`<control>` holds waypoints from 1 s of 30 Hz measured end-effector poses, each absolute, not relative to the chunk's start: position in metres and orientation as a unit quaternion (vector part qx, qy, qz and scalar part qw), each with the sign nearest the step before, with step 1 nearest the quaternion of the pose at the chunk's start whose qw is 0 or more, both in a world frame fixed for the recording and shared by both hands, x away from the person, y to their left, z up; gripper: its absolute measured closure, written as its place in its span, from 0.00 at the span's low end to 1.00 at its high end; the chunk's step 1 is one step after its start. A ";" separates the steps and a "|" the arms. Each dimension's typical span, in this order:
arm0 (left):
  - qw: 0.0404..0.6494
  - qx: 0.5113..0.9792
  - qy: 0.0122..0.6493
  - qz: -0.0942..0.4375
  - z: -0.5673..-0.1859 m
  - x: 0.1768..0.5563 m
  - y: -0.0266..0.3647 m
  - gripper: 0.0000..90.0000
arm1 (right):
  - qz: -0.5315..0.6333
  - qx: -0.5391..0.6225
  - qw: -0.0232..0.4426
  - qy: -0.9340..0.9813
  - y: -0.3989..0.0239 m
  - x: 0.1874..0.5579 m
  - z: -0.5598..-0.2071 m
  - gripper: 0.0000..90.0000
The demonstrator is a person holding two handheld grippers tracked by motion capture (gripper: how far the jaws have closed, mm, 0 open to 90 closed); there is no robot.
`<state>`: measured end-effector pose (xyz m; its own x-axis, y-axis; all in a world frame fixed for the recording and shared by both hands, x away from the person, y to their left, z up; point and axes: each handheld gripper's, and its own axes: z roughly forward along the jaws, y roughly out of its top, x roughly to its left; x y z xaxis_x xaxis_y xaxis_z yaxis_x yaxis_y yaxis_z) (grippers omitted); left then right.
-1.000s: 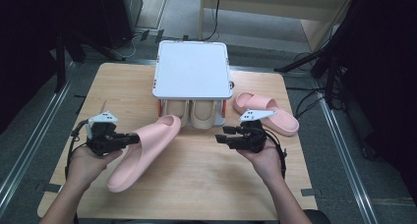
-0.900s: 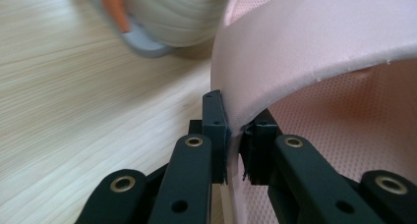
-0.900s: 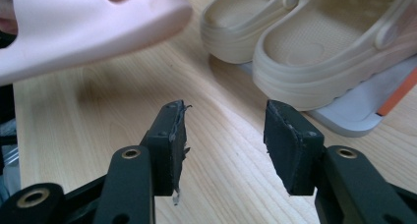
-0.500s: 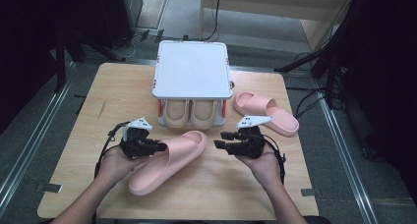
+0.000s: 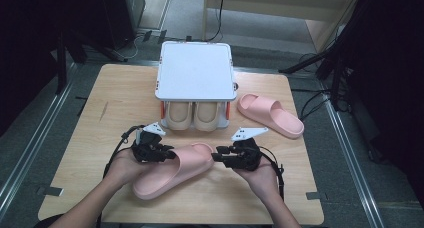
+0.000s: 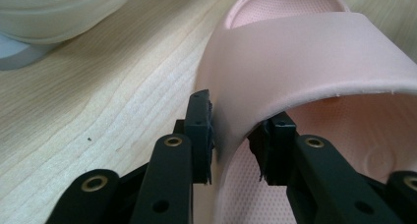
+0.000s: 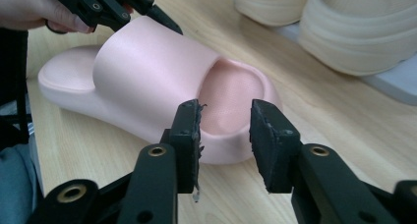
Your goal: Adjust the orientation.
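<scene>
Two pink moulded-foam slide sandals on the light wooden table [image 5: 90, 103]; one beige pair under the white two-tier shoe rack [image 5: 196, 70]

Item 1, near pink foam slide [image 5: 172, 170]: lies flat at the front middle of the table, toe toward the rack, between both grippers.

Item 2, left gripper [image 5: 161, 153]: jaws have just been opening, now at a middling gap, astride the side wall of the slide's strap [image 6: 295, 62]. One pad [image 6: 199, 130] stands outside the strap, the other [image 6: 275, 145] inside; small gaps show on both sides, so no firm hold.

Item 3, right gripper [image 5: 220, 156]: jaws have just been closing, now half open, at the toe end of the same slide [image 7: 231, 106]. Pads [image 7: 189, 130] not yet pressing on anything.

Item 4, beige rubber slides [image 5: 192, 115]: lower shelf of the rack, just beyond the toe.

Item 5, second pink slide [image 5: 270, 114]: right of the rack, well apart.

Risks, as judged:
- with the left pads slack, the slide rests on the table alone; a lift now would leave it behind
- soft foam may fold at the toe if the right jaws bite only the thin edge, letting the slide droop or twist
- a push from the right gripper could skid the slide toward the left hand
- a forward swing could knock the beige pair or the rack leg
</scene>
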<state>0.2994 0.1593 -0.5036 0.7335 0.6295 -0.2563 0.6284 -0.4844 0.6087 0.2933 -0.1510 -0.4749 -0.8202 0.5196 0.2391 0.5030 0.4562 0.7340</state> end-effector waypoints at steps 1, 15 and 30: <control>0.351 0.863 0.364 0.000 -0.503 0.299 0.159 0.75 | 0.427 0.296 0.008 0.854 -0.149 0.292 -0.476 0.74; 0.398 0.847 0.349 -0.049 -0.481 0.296 0.197 0.79 | 0.425 0.288 -0.007 0.858 -0.138 0.282 -0.483 0.92; 0.363 0.859 0.358 -0.035 -0.503 0.315 0.185 0.89 | 0.388 0.277 -0.036 0.878 -0.111 0.264 -0.508 1.00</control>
